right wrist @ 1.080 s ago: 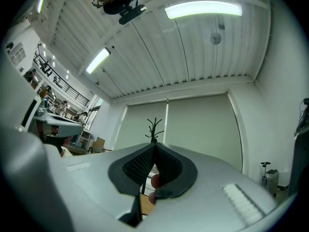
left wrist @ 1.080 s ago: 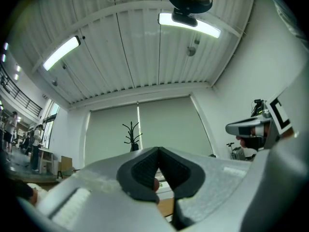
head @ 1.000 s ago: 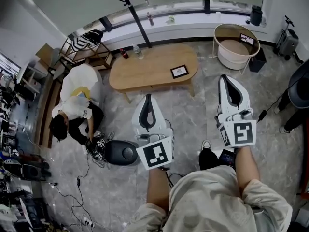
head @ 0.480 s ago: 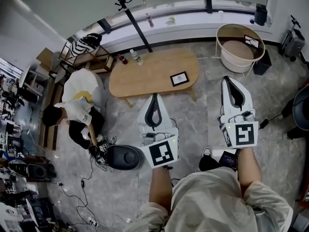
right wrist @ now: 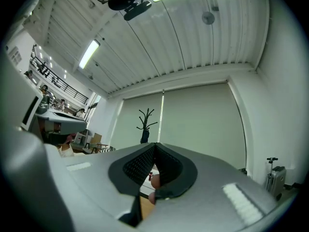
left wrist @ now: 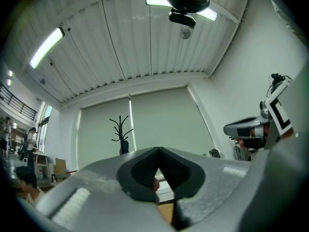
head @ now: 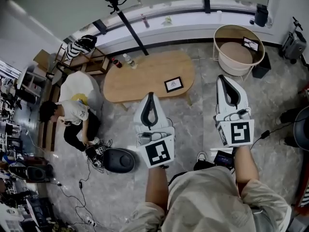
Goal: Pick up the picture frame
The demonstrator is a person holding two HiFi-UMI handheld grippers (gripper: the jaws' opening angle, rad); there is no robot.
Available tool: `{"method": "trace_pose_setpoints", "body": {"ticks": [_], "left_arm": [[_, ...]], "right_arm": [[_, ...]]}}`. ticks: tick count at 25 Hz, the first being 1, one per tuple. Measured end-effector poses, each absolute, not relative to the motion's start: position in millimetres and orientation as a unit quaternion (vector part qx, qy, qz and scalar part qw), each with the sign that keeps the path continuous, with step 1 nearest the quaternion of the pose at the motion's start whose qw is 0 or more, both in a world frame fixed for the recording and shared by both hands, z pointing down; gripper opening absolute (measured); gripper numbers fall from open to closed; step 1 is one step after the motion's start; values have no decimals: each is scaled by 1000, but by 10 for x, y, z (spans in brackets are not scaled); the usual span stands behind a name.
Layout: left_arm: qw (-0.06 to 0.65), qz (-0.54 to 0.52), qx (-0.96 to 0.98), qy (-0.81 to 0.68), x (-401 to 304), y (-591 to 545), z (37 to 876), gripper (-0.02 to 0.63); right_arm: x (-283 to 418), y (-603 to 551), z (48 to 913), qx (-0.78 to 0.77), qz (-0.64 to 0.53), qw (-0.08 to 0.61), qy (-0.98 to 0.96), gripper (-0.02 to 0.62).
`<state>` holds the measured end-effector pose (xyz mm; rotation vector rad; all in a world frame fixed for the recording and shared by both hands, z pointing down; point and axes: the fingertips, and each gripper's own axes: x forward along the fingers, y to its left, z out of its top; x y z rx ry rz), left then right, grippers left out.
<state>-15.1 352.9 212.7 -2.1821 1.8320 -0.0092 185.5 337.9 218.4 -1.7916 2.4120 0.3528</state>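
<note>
A grey stone floor fills the head view, with an oval wooden table (head: 140, 79) ahead of us and a window wall behind it. We hold both arms forward side by side. The left gripper (head: 150, 96) has its tip over the table's near edge in the picture, and the right gripper (head: 225, 79) reaches over bare floor to the right of the table. The picture frame (head: 173, 84) lies flat near the table's right end, close to the near edge and between the two tips, touching neither. Two bottles (head: 128, 61) stand at the far left corner, well apart from the frame. A round tub (head: 218, 36) stands at the far right with a small framed item inside. One person (head: 67, 116) crouches on the floor at the left. Open floor runs along the table's near side and round its right end.

In the left gripper view we look up at a slatted ceiling and drawn blinds, with one coat stand (left wrist: 119, 134) against them. The left gripper (left wrist: 158, 151) has its jaws pressed together on nothing.

In the right gripper view, the ceiling and coat stand (right wrist: 146, 124) show again. The right gripper (right wrist: 154, 146) is likewise clenched and empty.
</note>
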Motion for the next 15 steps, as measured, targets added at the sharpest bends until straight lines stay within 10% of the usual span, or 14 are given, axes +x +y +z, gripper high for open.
{"method": "trace_pose_setpoints", "body": {"ticks": [15], "left_arm": [[125,-9,-740,661,-337,3204,2396,3]], "right_arm": [[1551,2914,2388,-556,125,37,821,2]]}}
